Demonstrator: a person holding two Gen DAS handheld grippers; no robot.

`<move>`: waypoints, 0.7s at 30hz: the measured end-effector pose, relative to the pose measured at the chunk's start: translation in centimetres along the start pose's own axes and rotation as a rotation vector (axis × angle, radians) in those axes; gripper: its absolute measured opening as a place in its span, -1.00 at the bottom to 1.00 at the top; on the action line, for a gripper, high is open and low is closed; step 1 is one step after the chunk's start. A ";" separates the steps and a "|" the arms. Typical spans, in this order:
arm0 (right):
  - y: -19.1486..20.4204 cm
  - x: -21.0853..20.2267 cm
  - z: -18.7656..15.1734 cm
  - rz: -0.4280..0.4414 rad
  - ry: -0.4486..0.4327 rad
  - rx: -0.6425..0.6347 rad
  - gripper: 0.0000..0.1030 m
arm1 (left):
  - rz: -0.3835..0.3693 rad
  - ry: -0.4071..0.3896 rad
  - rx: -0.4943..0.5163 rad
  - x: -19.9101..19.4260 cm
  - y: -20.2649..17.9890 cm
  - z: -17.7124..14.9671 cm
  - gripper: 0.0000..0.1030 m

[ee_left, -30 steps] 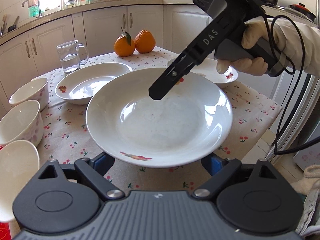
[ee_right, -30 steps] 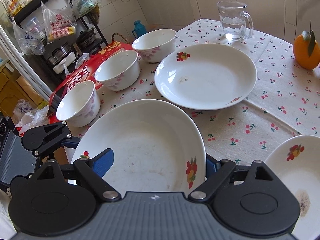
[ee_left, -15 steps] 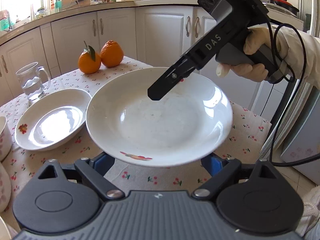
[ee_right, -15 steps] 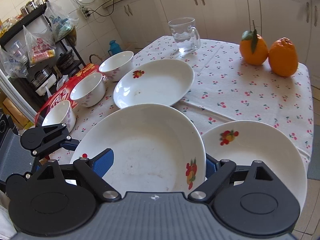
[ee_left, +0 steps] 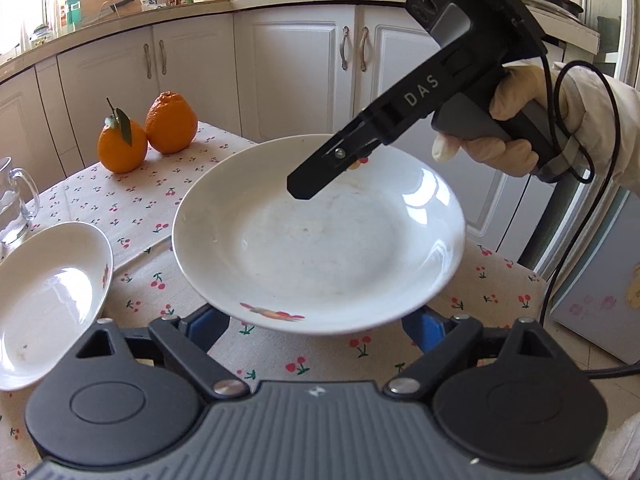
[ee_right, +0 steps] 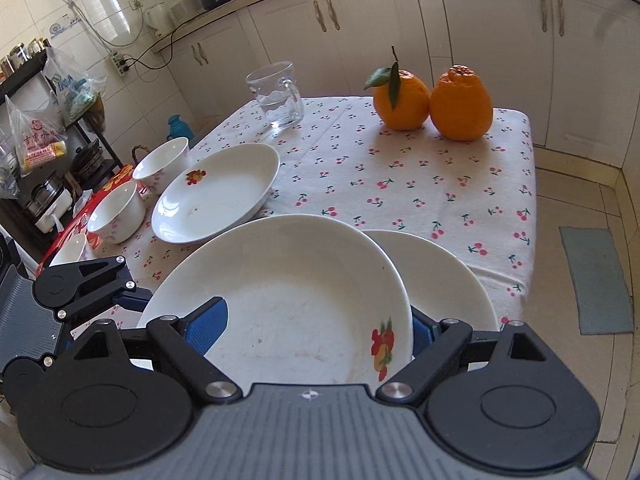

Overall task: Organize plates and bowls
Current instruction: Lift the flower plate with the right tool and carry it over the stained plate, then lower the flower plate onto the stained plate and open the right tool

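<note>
1. The surface carries loose crockery spread across it, so I judge the task barely begun: nothing is stacked yet.
2. You hold the plate between both tools. In the right wrist view it overlaps the corner plate, which lies on the cloth at the near edge. Whether the two touch I cannot tell.
3. Setting the plate squarely on the corner plate looks like the step in hand. That would make the first pair.
4. The far plate lies alone, well apart from that corner. It is left to add to the pile.
5. Three bowls wait at the left edge: the back bowl, the middle bowl and the front bowl. None is nested in another.
6. The right tongs are clamped on the plate's rim, with one finger over its inside and the other behind the rim.
7. The left tongs sit at the opposite rim with their tips hidden under it. I cannot tell whether they grip or only support.
</note>
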State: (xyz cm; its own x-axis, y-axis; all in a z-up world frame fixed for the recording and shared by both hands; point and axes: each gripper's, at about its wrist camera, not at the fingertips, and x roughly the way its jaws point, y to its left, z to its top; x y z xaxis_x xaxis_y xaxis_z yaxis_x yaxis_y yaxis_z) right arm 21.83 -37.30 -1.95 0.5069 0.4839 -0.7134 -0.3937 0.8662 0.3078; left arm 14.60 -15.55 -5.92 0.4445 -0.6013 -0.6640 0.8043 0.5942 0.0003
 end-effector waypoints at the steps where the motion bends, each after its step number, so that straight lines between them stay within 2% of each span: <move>1: -0.4 0.0 -0.1 -0.002 -0.005 0.007 0.81 | 0.000 -0.001 0.003 0.2 0.0 0.1 0.79; 21: -3.3 0.4 -1.4 -0.031 -0.014 0.073 0.81 | -0.010 0.031 0.016 2.8 0.7 1.5 0.80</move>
State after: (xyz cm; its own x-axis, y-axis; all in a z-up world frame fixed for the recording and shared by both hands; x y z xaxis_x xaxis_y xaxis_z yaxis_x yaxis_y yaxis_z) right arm 22.27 -40.16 -4.18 0.5291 0.4582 -0.7142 -0.3210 0.8872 0.3314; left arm 16.97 -17.66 -6.64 0.4245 -0.5900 -0.6869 0.8148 0.5796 0.0057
